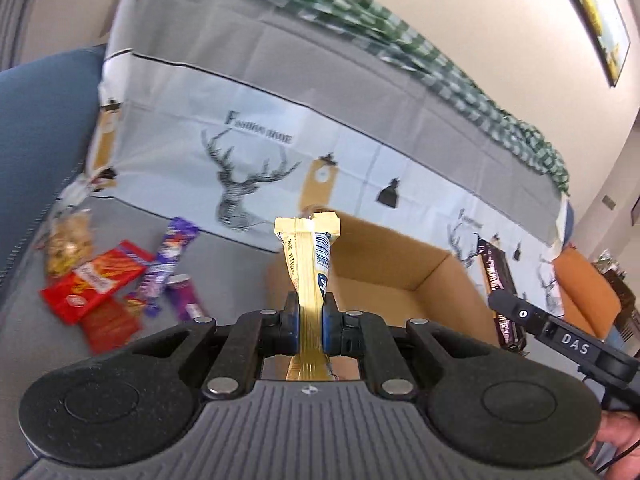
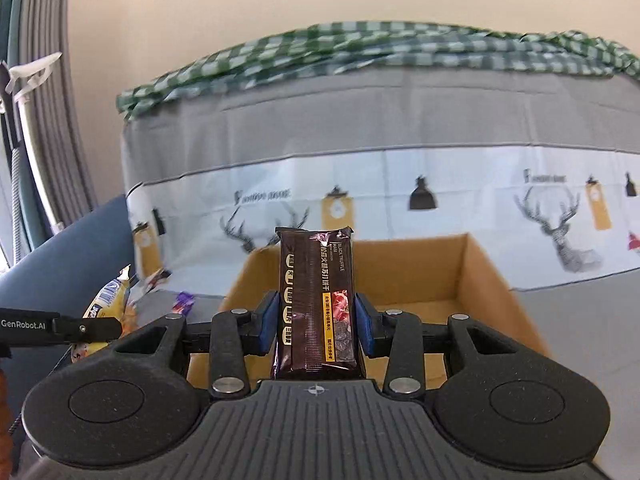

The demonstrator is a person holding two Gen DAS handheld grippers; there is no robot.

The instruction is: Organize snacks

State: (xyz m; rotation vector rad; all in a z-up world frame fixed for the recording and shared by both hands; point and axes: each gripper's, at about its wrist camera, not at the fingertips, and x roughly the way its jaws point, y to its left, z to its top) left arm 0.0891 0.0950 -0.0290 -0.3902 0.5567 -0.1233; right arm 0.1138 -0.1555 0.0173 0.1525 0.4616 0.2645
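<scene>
My left gripper is shut on a yellow snack packet, held upright over the near left edge of an open cardboard box. My right gripper is shut on a dark brown cracker packet, held upright above the same box. In the left wrist view the brown packet and the right gripper's finger show at the right. In the right wrist view the yellow packet and the left gripper's finger show at the left.
Loose snacks lie on the grey sofa seat at the left: a red packet, purple wrappers and a clear bag of nuts. A deer-print cover drapes the sofa back, with a green checked cloth on top. A blue cushion stands far left.
</scene>
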